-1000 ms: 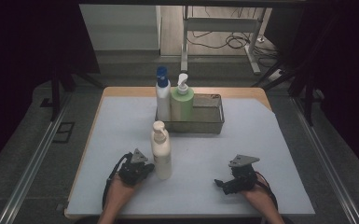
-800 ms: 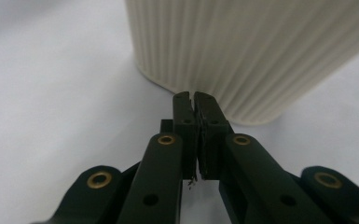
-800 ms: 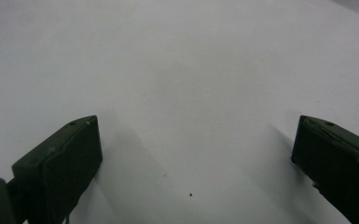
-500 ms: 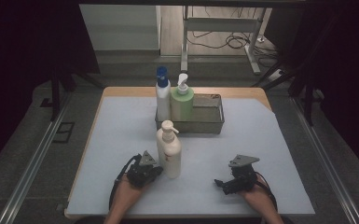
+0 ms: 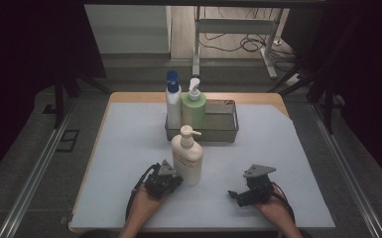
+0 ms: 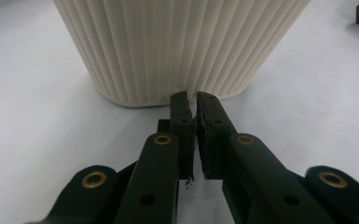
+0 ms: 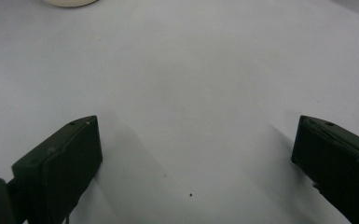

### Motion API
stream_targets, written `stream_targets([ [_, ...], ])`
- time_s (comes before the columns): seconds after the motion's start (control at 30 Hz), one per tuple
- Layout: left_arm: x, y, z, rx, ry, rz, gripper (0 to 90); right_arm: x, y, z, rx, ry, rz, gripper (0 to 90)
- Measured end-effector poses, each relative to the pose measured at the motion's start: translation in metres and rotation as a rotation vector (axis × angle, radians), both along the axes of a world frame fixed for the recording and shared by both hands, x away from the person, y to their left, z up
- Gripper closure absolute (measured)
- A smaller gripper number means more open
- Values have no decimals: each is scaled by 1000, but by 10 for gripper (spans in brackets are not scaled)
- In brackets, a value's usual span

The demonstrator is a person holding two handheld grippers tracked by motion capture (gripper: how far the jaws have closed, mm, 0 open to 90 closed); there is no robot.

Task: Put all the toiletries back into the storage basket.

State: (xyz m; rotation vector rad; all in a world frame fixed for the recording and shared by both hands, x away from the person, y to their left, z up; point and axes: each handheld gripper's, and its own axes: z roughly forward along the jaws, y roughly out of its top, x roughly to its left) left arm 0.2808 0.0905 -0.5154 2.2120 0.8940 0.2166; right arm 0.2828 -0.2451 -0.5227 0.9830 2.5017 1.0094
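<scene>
A cream ribbed pump bottle [image 5: 187, 158] stands upright on the white mat [image 5: 129, 148], in front of the basket. My left gripper [image 5: 177, 180] lies low on the mat just left of the bottle. Its jaws are shut with nothing between them. In the left gripper view the gripper's tip [image 6: 192, 95] meets the foot of the bottle [image 6: 177, 46]. My right gripper [image 5: 234, 194] rests on the mat at the front right, well apart from the bottle. Its jaws [image 7: 196, 128] stand wide open over bare mat, and the bottle's base [image 7: 70, 2] shows at the top edge.
A dark wire basket [image 5: 223, 133] stands at the back middle of the mat. Its left end holds a white bottle with a blue cap [image 5: 173, 99] and a green pump bottle [image 5: 194, 106]. The table's edges run close on every side.
The cream bottle has slid to the right across the mat and now shows a wider face. My left gripper has moved right with it. The right gripper has stayed put.
</scene>
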Motion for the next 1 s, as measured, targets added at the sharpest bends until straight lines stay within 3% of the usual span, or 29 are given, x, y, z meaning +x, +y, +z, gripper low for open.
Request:
stream_targets([
  [0.23,-4,6,2,-4,-7,8,792,0,0,0,-1,1,1,13],
  [0.4,-11,15,8,-23,-17,36,660,1,0,0,0,5,3,14],
  [0.57,-19,29,9,-17,-36,72,512,1,0,1,-1,1,4,15],
  [0.8,-26,41,7,26,-56,124,288,-1,-1,5,-4,0,3,23],
  [1.0,-25,45,1,55,-51,140,170,-1,1,14,5,-18,24,24],
])
